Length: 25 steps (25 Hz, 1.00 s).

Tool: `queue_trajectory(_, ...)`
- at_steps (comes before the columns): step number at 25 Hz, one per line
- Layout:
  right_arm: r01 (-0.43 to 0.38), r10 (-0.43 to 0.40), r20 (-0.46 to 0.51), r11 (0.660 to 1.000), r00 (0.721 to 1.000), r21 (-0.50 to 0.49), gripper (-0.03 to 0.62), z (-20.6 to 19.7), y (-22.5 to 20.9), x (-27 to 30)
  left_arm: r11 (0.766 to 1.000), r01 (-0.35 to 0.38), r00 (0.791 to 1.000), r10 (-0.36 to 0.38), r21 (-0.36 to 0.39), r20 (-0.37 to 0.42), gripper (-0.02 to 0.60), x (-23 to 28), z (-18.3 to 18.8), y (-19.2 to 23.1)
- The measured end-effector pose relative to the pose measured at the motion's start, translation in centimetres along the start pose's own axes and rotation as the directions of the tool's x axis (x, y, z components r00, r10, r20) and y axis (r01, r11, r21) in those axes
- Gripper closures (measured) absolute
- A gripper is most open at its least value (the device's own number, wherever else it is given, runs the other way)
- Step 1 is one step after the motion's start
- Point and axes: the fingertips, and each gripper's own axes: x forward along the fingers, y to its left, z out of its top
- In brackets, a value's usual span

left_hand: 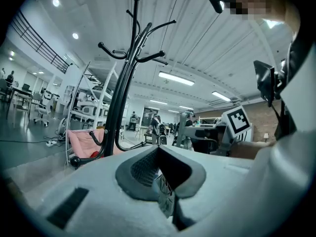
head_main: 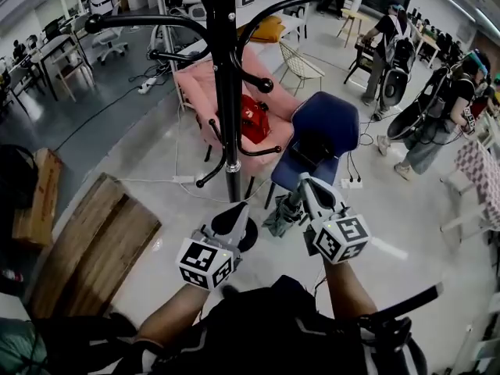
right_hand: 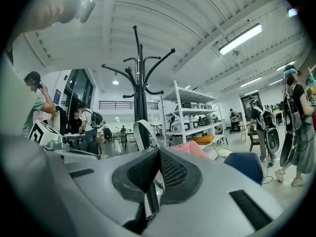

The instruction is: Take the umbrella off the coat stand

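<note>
Two grippers hang low in front of the person's body, and both have the jaws together. The right gripper (head_main: 306,184) is the one nearer to the umbrella (head_main: 280,217). It is a grey-green folded bundle that shows just under these jaws and a little toward the left gripper (head_main: 239,211), with its long axis running from the jaw tips downward. In the right gripper view the pads meet and a thin dark strip (right_hand: 147,201) comes out of the slit. From this I judge that these jaws are clamped on a strap or edge of the umbrella and that the bundle hangs from it. Whether its low end touches the floor, I cannot tell. The left jaws also meet at the tips. A pale patterned patch (left_hand: 165,194) shows in the gap behind them, and I cannot say if it is cloth or only floor seen through. No hook of the coat stand (head_main: 225,92) carries anything, so the umbrella seems already off it. The round base (head_main: 248,241) of the stand lies just beside the bundle, under the left jaws, and a lower hook (head_main: 266,151) reaches out above. The blue chair (head_main: 324,127) stands close behind, its legs near the bundle. These are what a swinging umbrella could catch on. The pink chair (head_main: 199,84) with a red thing (head_main: 252,119) is farther back, and the people (head_main: 437,108) at the right are well apart.
</note>
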Motion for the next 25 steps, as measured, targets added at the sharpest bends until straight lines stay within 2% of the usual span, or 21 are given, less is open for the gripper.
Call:
queue_trajectory(3, 0.014, -0.014, -0.012, 1.0, 1.0, -0.004, 0.588, -0.4, 0.3, 1.1, 1.0, 0.021, 1.0, -0.021, 0.011, -0.008, 0.572, 0.1, 0.0, 0.8)
queue_trajectory(8, 0.006, -0.006, -0.03, 1.0, 1.0, 0.005, 0.588, -1.3, -0.2, 2.5, 1.0, 0.011, 1.0, -0.011, -0.007, -0.019, 0.572, 1.2, -0.5, 1.6)
queue_trajectory(16, -0.06, 0.062, -0.093, 0.998, 0.994, 0.022, 0.588, -2.7, -1.7, 5.3, 0.998, -0.064, 0.997, 0.065, 0.021, -0.043, 0.572, 4.5, -1.0, 2.9)
queue_trajectory(19, -0.079, 0.082, -0.108, 0.997, 0.991, 0.027, 0.588, -3.6, -2.6, 6.4, 0.998, -0.069, 0.997, 0.069, 0.0, -0.035, 0.572, 5.8, -1.6, 3.1)
queue_trajectory(25, -0.121, 0.123, -0.148, 0.992, 0.981, 0.028, 0.588, -4.3, -4.4, 8.4, 0.991, -0.135, 0.99, 0.135, -0.005, -0.031, 0.572, 7.8, -1.4, 4.0)
